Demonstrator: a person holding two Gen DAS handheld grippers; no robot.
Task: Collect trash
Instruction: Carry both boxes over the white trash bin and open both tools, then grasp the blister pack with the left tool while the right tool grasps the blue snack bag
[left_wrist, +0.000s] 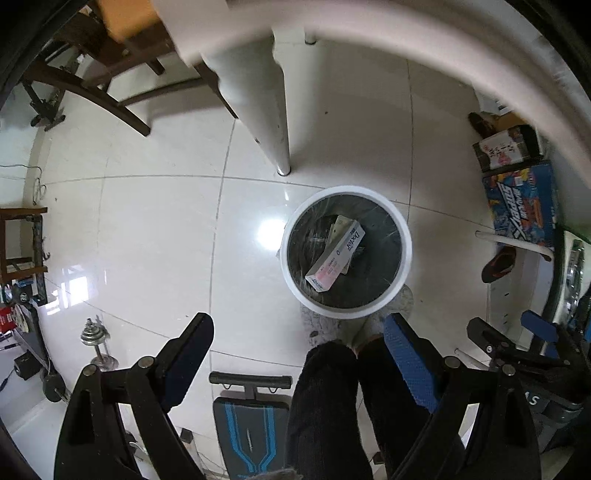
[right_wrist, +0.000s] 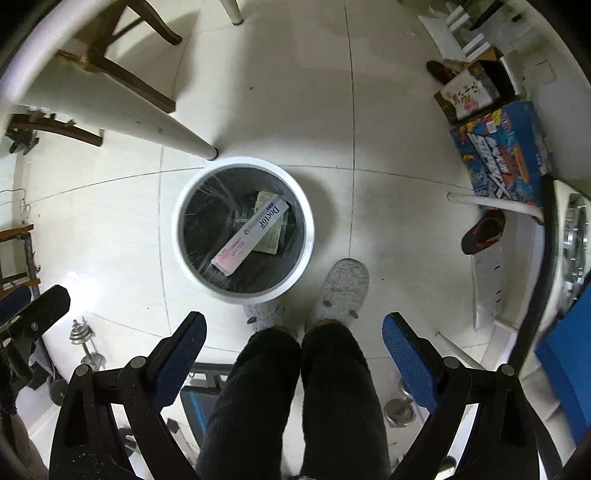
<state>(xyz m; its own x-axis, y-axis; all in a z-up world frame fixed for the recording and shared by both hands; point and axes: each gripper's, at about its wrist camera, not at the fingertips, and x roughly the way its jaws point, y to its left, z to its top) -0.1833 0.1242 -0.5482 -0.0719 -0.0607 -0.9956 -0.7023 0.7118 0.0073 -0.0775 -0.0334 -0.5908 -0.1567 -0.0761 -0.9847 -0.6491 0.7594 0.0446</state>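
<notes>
A round white trash bin (left_wrist: 406, 240) with a dark liner stands on the tiled floor; it also shows in the right wrist view (right_wrist: 308, 236). Inside lies a long white box printed "Doctor" (left_wrist: 338, 256) (right_wrist: 251, 234) on top of other paper trash (right_wrist: 267, 242). My left gripper (left_wrist: 299, 334) is open and empty, held high above the floor, just short of the bin. My right gripper (right_wrist: 293, 332) is open and empty too, also above and short of the bin. The right gripper also shows at the right edge of the left wrist view (left_wrist: 517, 336).
A white table leg (left_wrist: 275, 122) (right_wrist: 166, 133) stands just beyond the bin, under the table edge (left_wrist: 406, 40). Wooden chairs (left_wrist: 110, 85) are at the far left. Colourful boxes (left_wrist: 524, 206) (right_wrist: 498, 151) and a shoe (right_wrist: 482, 230) lie right. The person's legs (right_wrist: 299, 398), a bench (left_wrist: 251, 424) and dumbbells (left_wrist: 98, 345) are below.
</notes>
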